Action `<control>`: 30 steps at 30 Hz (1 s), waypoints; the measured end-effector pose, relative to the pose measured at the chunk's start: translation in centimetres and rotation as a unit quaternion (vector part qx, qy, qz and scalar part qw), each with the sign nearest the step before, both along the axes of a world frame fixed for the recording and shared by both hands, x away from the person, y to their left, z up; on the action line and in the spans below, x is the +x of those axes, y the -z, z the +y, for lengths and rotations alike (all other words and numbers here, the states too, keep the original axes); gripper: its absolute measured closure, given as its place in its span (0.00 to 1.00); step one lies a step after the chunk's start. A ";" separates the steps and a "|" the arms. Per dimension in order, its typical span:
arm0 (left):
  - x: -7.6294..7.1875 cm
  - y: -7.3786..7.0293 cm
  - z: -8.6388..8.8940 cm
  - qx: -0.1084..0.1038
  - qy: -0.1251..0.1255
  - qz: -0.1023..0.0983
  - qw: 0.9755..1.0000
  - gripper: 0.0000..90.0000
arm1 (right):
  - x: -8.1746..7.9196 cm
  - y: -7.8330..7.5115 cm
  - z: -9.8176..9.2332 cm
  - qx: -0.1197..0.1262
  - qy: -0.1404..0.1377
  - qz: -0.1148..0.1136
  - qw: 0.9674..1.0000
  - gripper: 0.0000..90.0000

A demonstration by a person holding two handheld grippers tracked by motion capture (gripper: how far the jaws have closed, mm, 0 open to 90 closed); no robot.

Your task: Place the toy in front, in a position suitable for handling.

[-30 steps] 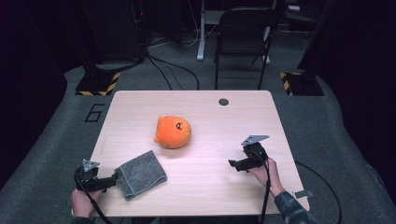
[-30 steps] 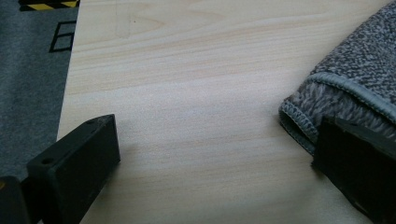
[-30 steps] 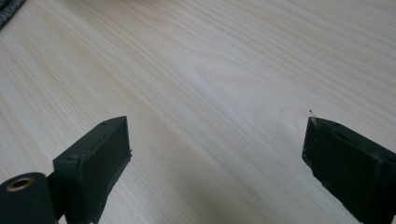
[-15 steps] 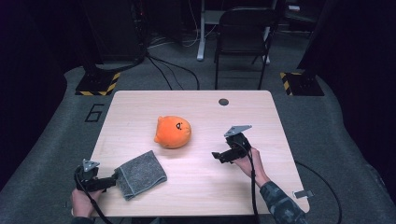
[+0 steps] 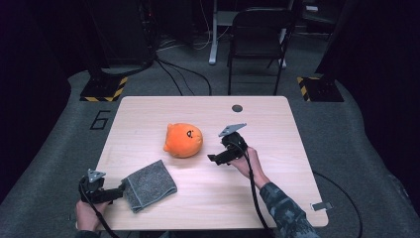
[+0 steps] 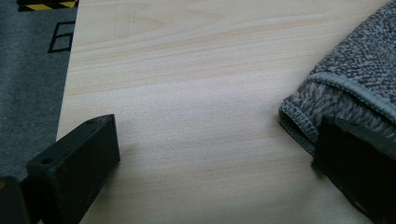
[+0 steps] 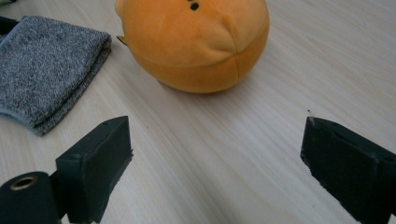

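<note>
From the high view, a pale wooden surface point(image 5: 198, 193) with rounded corners stands on a grey carpet in a dim room; a folding chair point(image 5: 257, 34) stands beyond its far edge, black cables run across the floor, and yellow-and-black striped blocks point(image 5: 104, 89) sit off both far corners, with a figure 6 marked on the carpet to the left. A small dark round spot point(image 5: 237, 108) lies near the far edge of the surface. An orange plush toy point(image 5: 183, 140) rests near the middle. The right claw point(image 5: 214, 159) is held just right of the toy, pointing at it but apart from it. At the near left corner the left claw point(image 5: 120, 191) meets the edge of a folded grey cloth point(image 5: 148, 185). In the left gripper view, the left claw's jaws stand wide apart over bare wood; one jaw lies against the hemmed edge of the cloth point(image 6: 345, 84), the other rests clear on the surface point(image 6: 187, 93), so nothing is clamped. In the right gripper view, the right claw's jaws are spread wide and empty, the plush toy point(image 7: 196, 42) lying ahead between them on the wood grain, with the grey cloth point(image 7: 46, 65) beyond to one side.
</note>
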State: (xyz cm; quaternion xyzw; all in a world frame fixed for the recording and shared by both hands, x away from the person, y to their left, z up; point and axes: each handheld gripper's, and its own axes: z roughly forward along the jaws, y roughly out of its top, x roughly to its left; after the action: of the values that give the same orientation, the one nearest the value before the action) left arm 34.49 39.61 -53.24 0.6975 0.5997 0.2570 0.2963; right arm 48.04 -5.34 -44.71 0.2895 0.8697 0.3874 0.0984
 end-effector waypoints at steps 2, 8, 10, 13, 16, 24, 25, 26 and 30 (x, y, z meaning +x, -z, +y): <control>0.0 0.0 0.0 0.000 0.000 0.000 1.000 0.00 | 0.4 -0.1 0.8 0.005 -0.003 -0.002 1.000 0.09; 0.0 0.0 0.0 0.000 0.001 0.000 1.000 0.00 | 1.6 -0.5 2.9 0.011 -0.007 0.000 1.000 0.10; 0.0 0.0 0.0 0.000 0.001 0.000 1.000 0.00 | 2.2 -0.7 3.5 0.009 -0.014 -0.007 1.000 0.10; 0.0 0.0 0.0 0.000 0.001 0.000 1.000 0.00 | 2.9 -1.0 4.5 0.010 -0.013 -0.008 1.000 0.11; 0.0 0.0 0.0 0.000 0.001 0.000 1.000 0.00 | 3.6 -1.2 5.5 0.006 -0.014 -0.011 1.000 0.12; 0.0 0.0 0.0 0.000 0.002 0.000 1.000 0.00 | 4.8 -0.9 8.2 -0.006 -0.012 -0.007 1.000 0.18; 0.0 0.0 0.1 0.000 0.003 0.000 1.000 0.00 | 4.9 -0.7 8.4 -0.012 -0.015 -0.005 1.000 0.20; 0.0 0.0 0.0 0.000 0.003 0.000 1.000 0.00 | 4.9 -0.4 8.6 -0.015 -0.012 -0.001 1.000 0.22; 0.0 0.0 0.1 0.000 0.003 -0.001 1.000 0.00 | 5.1 0.1 8.6 -0.020 -0.004 -0.005 1.000 0.31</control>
State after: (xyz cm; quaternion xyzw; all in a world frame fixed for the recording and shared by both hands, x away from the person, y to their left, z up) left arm 34.48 39.67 -53.25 0.6994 0.5971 0.2565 0.2973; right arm 53.11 3.27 -44.86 0.2815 0.8782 0.3715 0.1071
